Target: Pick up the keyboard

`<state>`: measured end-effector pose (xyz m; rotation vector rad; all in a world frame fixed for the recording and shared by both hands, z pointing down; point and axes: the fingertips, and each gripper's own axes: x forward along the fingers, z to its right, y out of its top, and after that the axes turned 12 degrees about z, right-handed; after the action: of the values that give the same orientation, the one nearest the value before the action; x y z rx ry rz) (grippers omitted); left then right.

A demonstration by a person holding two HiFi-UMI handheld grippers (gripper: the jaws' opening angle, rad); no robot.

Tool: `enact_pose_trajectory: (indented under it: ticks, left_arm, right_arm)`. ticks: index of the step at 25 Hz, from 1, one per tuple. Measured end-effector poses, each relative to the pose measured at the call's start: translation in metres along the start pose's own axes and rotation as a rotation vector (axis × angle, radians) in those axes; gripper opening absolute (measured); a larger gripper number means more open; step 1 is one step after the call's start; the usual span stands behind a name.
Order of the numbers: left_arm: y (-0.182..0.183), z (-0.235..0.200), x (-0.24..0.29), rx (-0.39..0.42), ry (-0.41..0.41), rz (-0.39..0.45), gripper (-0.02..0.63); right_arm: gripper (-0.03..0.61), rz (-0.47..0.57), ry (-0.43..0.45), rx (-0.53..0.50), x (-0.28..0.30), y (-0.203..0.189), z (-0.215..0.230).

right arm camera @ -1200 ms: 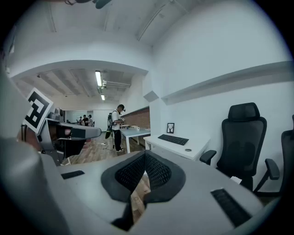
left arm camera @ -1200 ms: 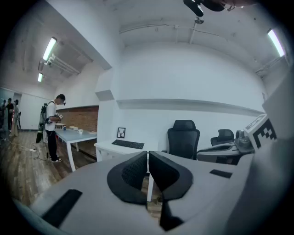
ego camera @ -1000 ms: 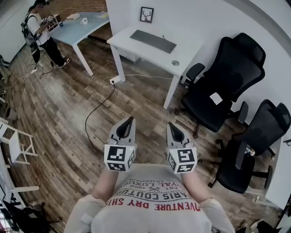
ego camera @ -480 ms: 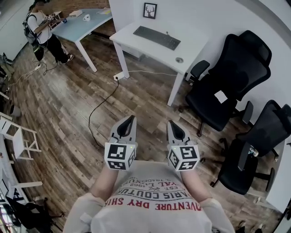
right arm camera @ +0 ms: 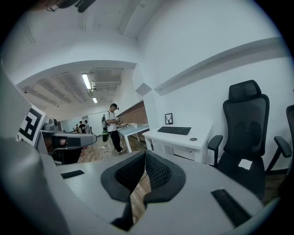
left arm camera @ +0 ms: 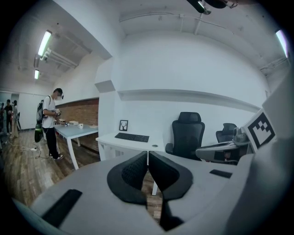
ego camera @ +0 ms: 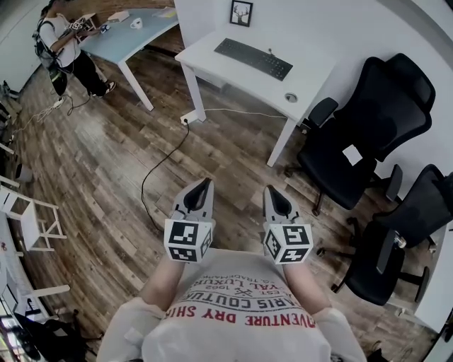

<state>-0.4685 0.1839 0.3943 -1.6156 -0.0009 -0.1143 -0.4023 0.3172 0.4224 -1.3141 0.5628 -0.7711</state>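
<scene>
Not much grabbing going on yet. The left gripper [ego camera: 202,191] is clamped shut on nothing and held out just in front of the chest. Over the last 1 second it has sat in pretty much the same spot in the head view.

What did change is the stuff around it. The floor cable [ego camera: 157,173] ahead of it and the white bench [ego camera: 311,79] have slid a bit to the right, and the bench looks a touch bigger. I'd say the person is walking up to it.

The right gripper [ego camera: 273,199] is side by side with the left gripper and it's the same deal: jaws together, empty, no change across the 3 head frames.

The keyboard [ego camera: 253,58] lies flat on the bench, well ahead of both grippers. There's a framed picture [ego camera: 241,13] behind it and a little round disc [ego camera: 291,97] on the bench to its right. Further right are 2 black office chairs [ego camera: 368,127], which have also drifted rightwards.

So this is still the approach and the keyboard is untouched. There's a good stretch of floor left to cover, and a gripper will have to open before it can get hold of anything.
</scene>
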Motion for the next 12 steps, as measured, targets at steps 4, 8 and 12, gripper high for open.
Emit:
enact_pose_trajectory:
  ticks: [4, 8, 12]
  left_arm:
    - [0.004, -0.037, 0.022, -0.01, -0.037, -0.007, 0.031]
    - [0.011, -0.076, 0.051, -0.023, -0.078, -0.022, 0.031]
    - [0.015, -0.119, 0.078, -0.043, -0.125, -0.035, 0.031]
  right_arm:
    - [0.026, -0.014, -0.04, -0.021, 0.036, 0.0, -0.012]
    - [0.026, -0.05, -0.092, -0.023, 0.074, -0.001, -0.021]
    - [0.026, -0.076, -0.17, -0.003, 0.112, -0.006, -0.027]
